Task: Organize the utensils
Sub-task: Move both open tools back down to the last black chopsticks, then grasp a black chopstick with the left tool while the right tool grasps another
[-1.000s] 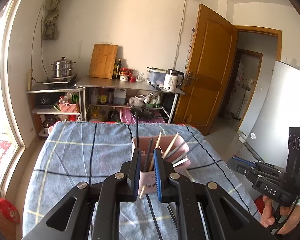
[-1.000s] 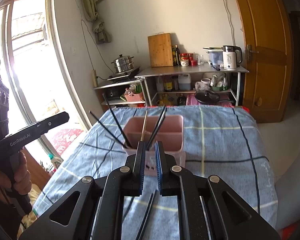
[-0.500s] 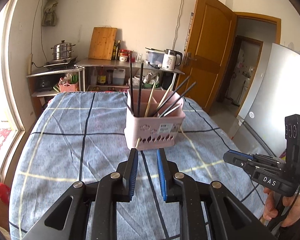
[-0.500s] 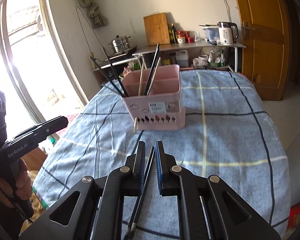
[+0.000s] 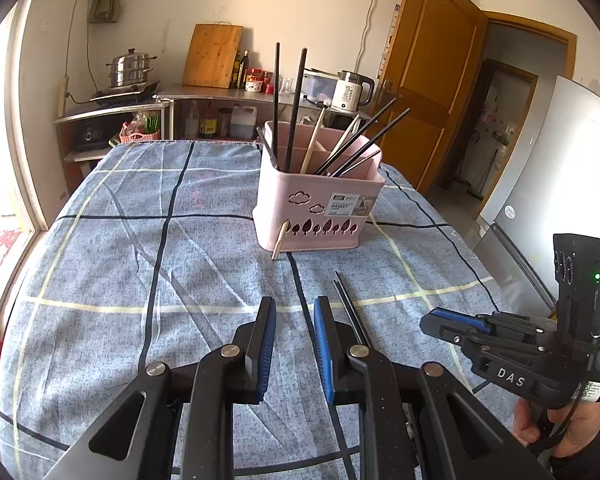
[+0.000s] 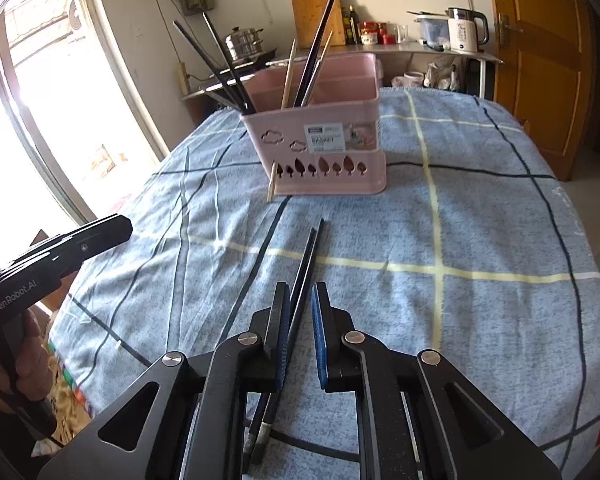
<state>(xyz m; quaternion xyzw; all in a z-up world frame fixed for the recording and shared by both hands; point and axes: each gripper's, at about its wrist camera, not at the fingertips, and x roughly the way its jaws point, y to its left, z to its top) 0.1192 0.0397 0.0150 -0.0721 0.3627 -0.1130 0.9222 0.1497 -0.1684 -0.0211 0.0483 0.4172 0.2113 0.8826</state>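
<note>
A pink utensil basket (image 5: 318, 204) stands on the blue checked cloth and holds several black and wooden chopsticks; it also shows in the right wrist view (image 6: 320, 148). One wooden chopstick (image 5: 280, 239) pokes out through its lower front. A pair of black chopsticks (image 6: 302, 276) lies on the cloth, also seen in the left wrist view (image 5: 350, 312). My right gripper (image 6: 300, 300) is open, its jaws either side of that pair, low over the cloth. My left gripper (image 5: 294, 316) is open and empty, just left of the pair.
The cloth-covered table (image 5: 140, 240) drops off at its edges. A window is on the left, a metal shelf with kettle and pots (image 5: 220, 100) behind, a wooden door (image 5: 428, 80) and a fridge (image 5: 560, 184) on the right.
Both grippers have drawn back from the basket and dropped low over the cloth. The right gripper now straddles the black chopsticks lying there.
</note>
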